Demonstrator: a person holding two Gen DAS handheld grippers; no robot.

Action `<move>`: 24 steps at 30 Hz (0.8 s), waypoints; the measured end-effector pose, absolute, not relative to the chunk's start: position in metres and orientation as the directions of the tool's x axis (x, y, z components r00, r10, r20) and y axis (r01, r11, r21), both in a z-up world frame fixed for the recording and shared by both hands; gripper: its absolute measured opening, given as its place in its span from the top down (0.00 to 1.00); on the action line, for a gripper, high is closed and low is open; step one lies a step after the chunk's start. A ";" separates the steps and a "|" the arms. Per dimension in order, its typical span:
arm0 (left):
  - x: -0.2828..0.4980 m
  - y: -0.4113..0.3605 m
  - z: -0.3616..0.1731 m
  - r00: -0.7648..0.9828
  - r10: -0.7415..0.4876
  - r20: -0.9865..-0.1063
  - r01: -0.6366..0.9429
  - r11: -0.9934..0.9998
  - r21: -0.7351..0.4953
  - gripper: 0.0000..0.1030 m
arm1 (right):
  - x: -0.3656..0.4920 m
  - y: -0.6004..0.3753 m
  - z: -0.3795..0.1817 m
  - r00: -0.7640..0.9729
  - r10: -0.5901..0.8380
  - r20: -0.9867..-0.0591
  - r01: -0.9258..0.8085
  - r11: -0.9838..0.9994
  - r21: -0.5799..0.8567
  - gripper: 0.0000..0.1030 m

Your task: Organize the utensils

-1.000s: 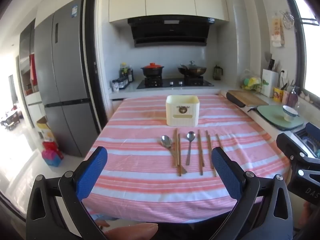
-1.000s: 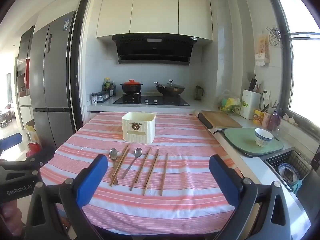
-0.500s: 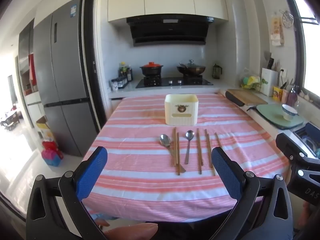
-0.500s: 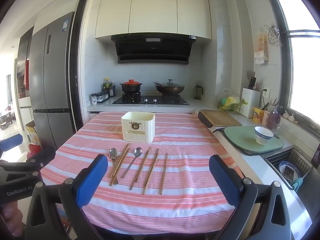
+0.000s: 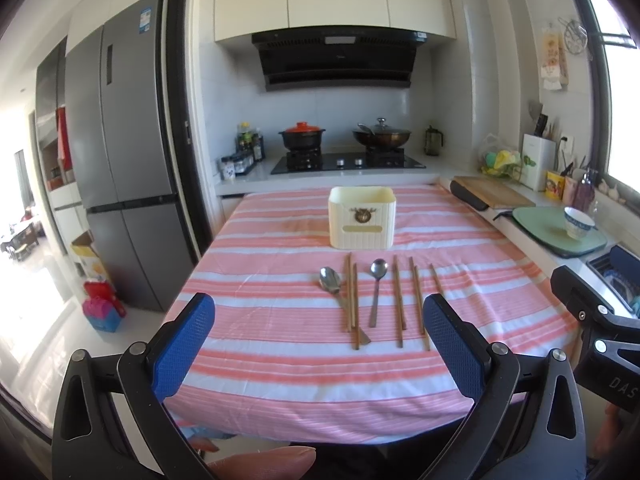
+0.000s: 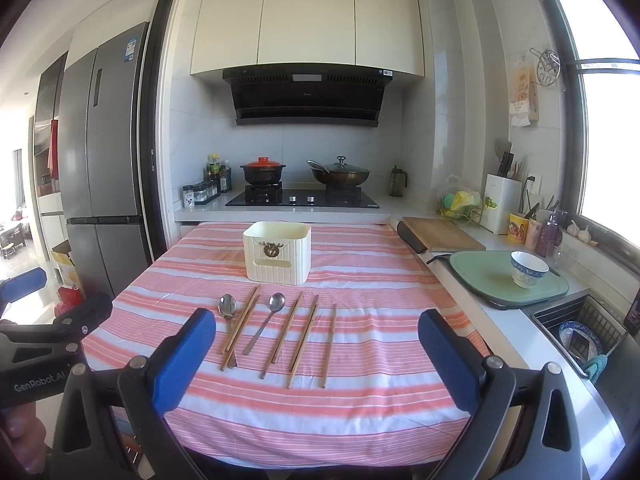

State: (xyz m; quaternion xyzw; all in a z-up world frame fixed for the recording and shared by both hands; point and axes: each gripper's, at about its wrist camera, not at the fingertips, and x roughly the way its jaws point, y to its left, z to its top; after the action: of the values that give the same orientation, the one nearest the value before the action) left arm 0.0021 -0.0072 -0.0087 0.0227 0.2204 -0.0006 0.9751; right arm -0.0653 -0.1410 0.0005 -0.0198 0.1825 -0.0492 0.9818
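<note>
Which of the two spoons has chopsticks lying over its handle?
The left spoon, with the bigger bowl: a chopstick pair crosses its handle. The right spoon lies clear.

Kitchen tabletop, counted by kind. Two metal spoons: one (image 6: 227,306) on the left, one (image 6: 276,303) further right. At least six wooden chopsticks (image 6: 303,338) lie among them; some lie so close together that the exact number is unclear. One cream utensil box (image 6: 277,257). On the stove, two lidded pots: one with a red lid (image 6: 263,171), one dark wok (image 6: 340,176). One bowl (image 6: 529,269), one wooden cutting board (image 6: 442,234), one refrigerator (image 5: 120,168).
</note>
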 end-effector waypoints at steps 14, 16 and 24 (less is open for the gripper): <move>0.003 -0.008 -0.009 0.901 0.008 -0.433 0.012 0.999 0.045 0.00 | -0.065 -0.143 -0.001 0.928 -0.101 -0.360 0.087 0.995 -0.055 0.00; 0.003 -0.008 -0.009 0.901 0.008 -0.434 0.013 0.999 0.045 0.00 | -0.065 -0.143 -0.001 0.927 -0.102 -0.361 0.088 0.995 -0.054 0.00; 0.002 -0.008 -0.009 0.900 0.007 -0.436 0.014 0.999 0.045 0.00 | -0.064 -0.144 0.000 0.925 -0.104 -0.365 0.090 0.994 -0.054 0.00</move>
State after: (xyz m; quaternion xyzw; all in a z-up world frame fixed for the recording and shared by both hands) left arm 0.0021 -0.0084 -0.0087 0.0235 0.2237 -0.0017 0.9744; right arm -0.0641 -0.1443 -0.0003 -0.0184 0.1868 -0.0494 0.9810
